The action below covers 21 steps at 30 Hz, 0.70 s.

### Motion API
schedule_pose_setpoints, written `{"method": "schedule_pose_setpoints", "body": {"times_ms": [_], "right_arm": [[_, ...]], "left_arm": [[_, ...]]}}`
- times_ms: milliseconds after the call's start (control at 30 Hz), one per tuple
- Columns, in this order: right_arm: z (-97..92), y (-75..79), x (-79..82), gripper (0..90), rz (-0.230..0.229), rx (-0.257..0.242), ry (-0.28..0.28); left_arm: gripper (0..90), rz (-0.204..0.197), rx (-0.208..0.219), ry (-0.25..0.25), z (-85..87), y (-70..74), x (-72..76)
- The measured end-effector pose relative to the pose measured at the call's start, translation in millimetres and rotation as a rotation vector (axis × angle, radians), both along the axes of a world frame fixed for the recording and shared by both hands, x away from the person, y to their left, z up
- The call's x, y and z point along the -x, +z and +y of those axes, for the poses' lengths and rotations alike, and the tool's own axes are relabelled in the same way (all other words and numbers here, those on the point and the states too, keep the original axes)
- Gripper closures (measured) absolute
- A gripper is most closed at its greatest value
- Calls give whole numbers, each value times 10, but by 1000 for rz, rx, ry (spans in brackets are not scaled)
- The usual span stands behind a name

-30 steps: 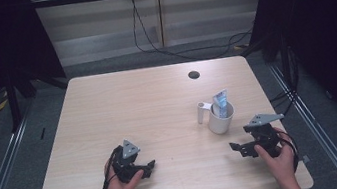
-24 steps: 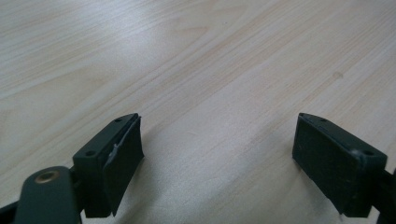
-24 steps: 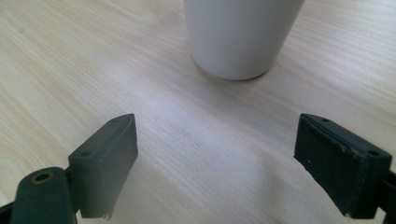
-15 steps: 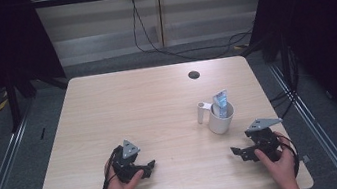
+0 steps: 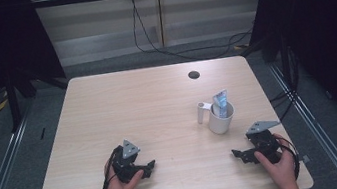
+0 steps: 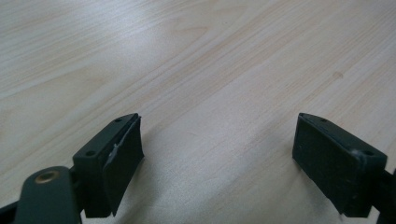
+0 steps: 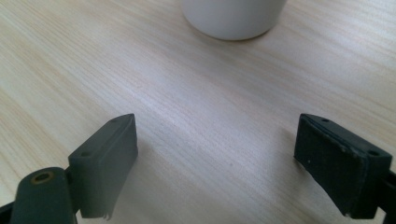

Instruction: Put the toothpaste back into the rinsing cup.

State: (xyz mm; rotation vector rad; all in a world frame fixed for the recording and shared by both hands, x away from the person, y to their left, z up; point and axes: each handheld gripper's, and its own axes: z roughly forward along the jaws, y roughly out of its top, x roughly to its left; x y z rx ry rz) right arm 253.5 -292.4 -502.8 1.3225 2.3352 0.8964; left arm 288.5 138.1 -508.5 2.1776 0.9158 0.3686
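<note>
**Both Grippers Low at the Near Edge, Mug Ahead of the Right One**

I hold my left gripper (image 5: pixel 148 168) low over the table (image 5: pixel 148 107) at about 7 o'clock from the table's centre, close to the near edge. Its jaws stand wide apart, with bare wood grain between them in the left gripper view (image 6: pixel 217 149). My left hand (image 5: pixel 120 187) wraps the body from behind, and the grey three-cornered plate sits on top.

At about 12 o'clock, near the far edge, a small dark round grommet (image 5: pixel 194 74) is set into the table.

The white mug (image 5: pixel 221 118) stands upright at about 3 o'clock from the centre, with a blue-and-white tube (image 5: pixel 220 103) leaning inside it. A white handle-like part (image 5: pixel 202 112) stands at the mug's 9 o'clock side.

I hold my right gripper (image 5: pixel 239 155) at about 5 o'clock from the centre, near the mug but apart from it. Its jaws are spread wide on nothing. In the right gripper view (image 7: pixel 217 149), the mug's base (image 7: pixel 232 17) sits at 12 o'clock, well ahead of the jaw tips. My right hand (image 5: pixel 281 168) grips the body from behind.
</note>
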Motion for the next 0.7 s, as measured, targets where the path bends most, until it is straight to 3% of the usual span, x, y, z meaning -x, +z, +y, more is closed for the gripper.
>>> {"method": "schedule_pose_setpoints", "body": {"times_ms": [700], "right_arm": [[-47, -69, 49, 121, -66, -32, 13]], "left_arm": [[158, -2, 1, 1, 1, 0, 4]]}}
